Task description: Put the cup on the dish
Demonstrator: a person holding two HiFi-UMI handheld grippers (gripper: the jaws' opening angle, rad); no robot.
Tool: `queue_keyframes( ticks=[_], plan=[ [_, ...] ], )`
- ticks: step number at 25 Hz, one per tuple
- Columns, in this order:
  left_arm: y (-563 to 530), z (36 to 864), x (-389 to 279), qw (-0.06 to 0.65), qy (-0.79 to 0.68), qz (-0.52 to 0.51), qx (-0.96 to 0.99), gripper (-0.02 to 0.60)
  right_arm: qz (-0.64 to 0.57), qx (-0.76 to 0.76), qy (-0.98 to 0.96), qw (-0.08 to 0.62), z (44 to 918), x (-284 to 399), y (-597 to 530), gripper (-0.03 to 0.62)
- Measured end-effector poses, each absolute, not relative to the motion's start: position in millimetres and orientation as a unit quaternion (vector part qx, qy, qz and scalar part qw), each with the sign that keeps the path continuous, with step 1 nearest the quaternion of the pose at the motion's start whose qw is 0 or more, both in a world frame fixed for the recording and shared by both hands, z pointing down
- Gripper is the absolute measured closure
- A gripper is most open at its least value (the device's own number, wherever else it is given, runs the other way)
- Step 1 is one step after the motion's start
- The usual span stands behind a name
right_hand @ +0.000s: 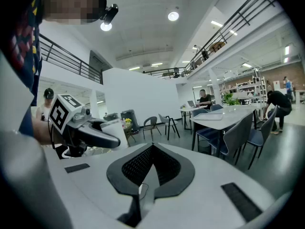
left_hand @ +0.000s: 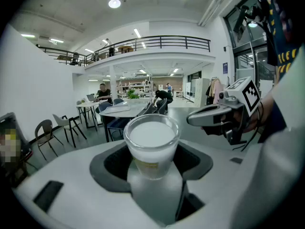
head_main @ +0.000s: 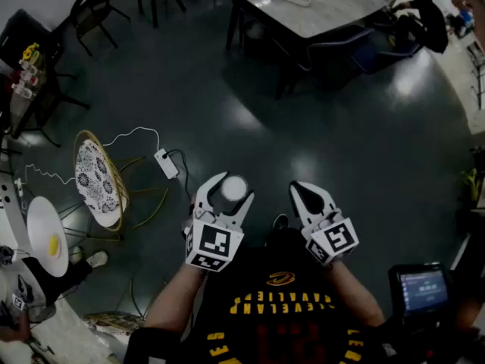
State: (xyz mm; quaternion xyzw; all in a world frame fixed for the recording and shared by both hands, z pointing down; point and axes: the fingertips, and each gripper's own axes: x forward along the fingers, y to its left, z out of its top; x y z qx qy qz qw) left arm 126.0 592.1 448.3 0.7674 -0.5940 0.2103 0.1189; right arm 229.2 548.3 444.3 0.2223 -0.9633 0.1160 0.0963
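Jaws of your left gripper [head_main: 229,192] spread wide, gripping white cup [left_hand: 151,135]; your right gripper [head_main: 299,189] jaws closed together, empty.

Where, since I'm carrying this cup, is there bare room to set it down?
The patterned round dish looks bare; so does the dark floor between it and the grey table. The left edge is crowded: white disc, power strip, chairs.

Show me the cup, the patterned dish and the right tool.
cup [left_hand: 151,159], left gripper view, front wall.
patterned dish [head_main: 97,174], head view, patterned face.
right tool [right_hand: 152,148], right gripper view, shut tips.
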Motion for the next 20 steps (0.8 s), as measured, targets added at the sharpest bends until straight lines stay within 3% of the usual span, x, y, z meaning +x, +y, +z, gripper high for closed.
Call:
queue_keyframes(
  ticks=[11, 15, 18, 20],
  plan=[
    [605.5, 410.1, 246.6, 0.145, -0.576, 0.195, 0.78, 0.319, 0.076, 0.161, -0.981, 0.077, 413.8, 306.5, 587.5, 0.586],
    [594.3, 402.1, 262.7, 0.16, -0.558, 0.212, 0.786, 0.319, 0.05, 0.106, -0.99, 0.084, 428.4, 310.9, 605.6, 0.37],
    [583.9, 394.9, 270.0, 0.177, -0.538, 0.221, 0.794, 0.319, 0.043, 0.095, -0.991, 0.08, 428.6, 305.8, 609.5, 0.314],
    [576.0, 390.7, 276.5, 0.178, -0.527, 0.227, 0.799, 0.319, 0.05, 0.102, -0.991, 0.066, 424.0, 299.8, 603.7, 0.313]
  ],
)
